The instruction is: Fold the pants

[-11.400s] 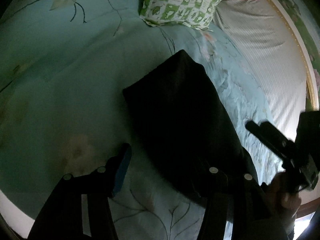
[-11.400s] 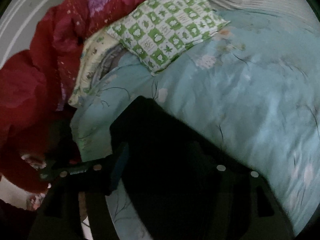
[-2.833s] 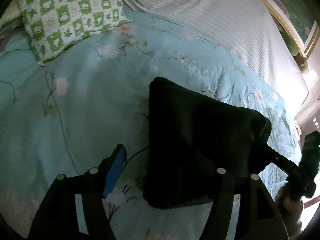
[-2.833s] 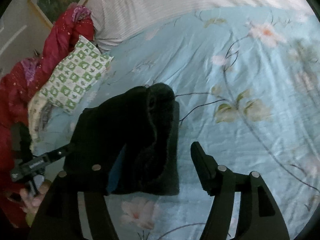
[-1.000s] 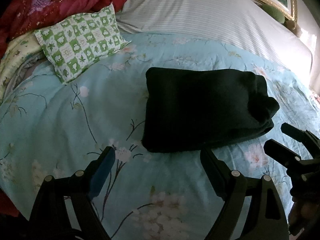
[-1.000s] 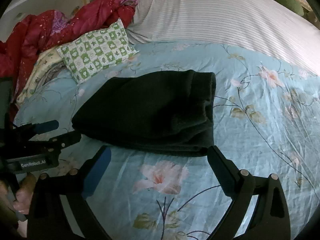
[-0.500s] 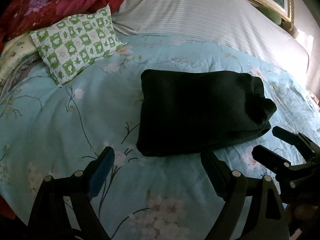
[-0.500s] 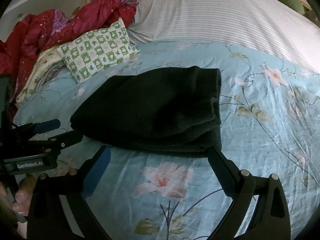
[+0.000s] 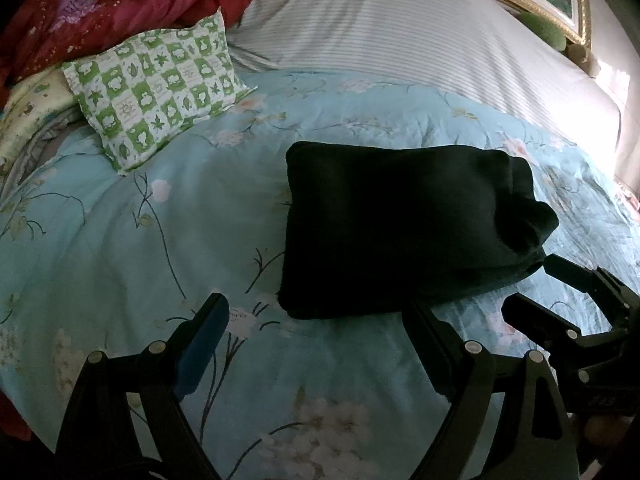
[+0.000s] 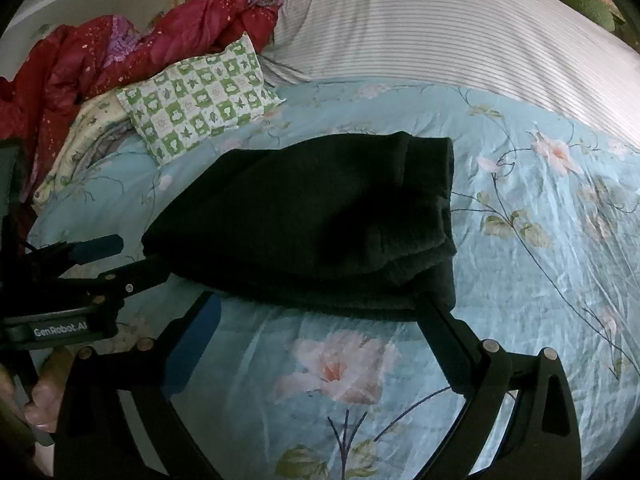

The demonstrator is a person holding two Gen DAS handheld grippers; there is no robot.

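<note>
Jaws of the left gripper point(image 9: 316, 336) are seen spread wide and empty, held just short of the near edge of the dark, thick-knit folded pants point(image 9: 404, 228). At far left a crumpled red quilt point(image 9: 120, 12) and a green-and-white checked pillow point(image 9: 156, 88) are noted, well apart from the work. The pants lie as a compact rectangular bundle on the light-blue floral bedspread point(image 9: 120, 240), layers stacked at the right end; the folding is judged essentially complete. Jaws of the right gripper point(image 10: 316, 320) are likewise spread and empty, one finger touching the bundle's near edge. Both are judged positioned for release, nothing being pinched.
</note>
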